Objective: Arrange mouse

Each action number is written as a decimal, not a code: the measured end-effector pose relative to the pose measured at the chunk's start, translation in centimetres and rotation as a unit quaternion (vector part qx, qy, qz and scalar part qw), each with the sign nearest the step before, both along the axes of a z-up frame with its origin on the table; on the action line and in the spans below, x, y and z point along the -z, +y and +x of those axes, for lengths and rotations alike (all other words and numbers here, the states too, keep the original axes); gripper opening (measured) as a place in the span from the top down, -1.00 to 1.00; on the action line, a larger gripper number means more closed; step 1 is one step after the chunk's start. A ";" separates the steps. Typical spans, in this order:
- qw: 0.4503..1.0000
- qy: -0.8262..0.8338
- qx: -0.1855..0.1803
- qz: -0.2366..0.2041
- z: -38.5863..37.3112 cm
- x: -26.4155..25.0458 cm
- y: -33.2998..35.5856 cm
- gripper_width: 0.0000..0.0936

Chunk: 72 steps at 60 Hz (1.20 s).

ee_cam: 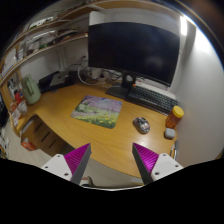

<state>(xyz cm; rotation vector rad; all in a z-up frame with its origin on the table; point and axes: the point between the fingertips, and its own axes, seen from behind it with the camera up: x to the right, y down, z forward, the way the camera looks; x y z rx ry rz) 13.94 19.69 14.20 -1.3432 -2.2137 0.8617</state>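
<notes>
Clearly the gripper (112,165) hangs well above the curved light-wood desk (90,135), its two pink-padded fingers spread wide and holding nothing. The small dark grey computer mouse (141,125) lies on the bare wood beyond the fingers, ahead and a little to the right of the gap's centre line, nearer the right finger (152,163) than the left. Its long axis seems to run slantwise, roughly from the colourful rectangular mouse mat (98,109) toward the desk's near edge, though it is too small to be sure. The mat lies to the mouse's left, apart from it; the black keyboard (152,98) sits behind, beneath the large dark monitor (133,50). I judge the coming move a descent forward and slightly right to bracket the mouse.
</notes>
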 end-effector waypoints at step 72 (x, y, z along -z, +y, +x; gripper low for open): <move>0.979 0.058 0.197 0.004 -19.8 14.1 8.9 -0.84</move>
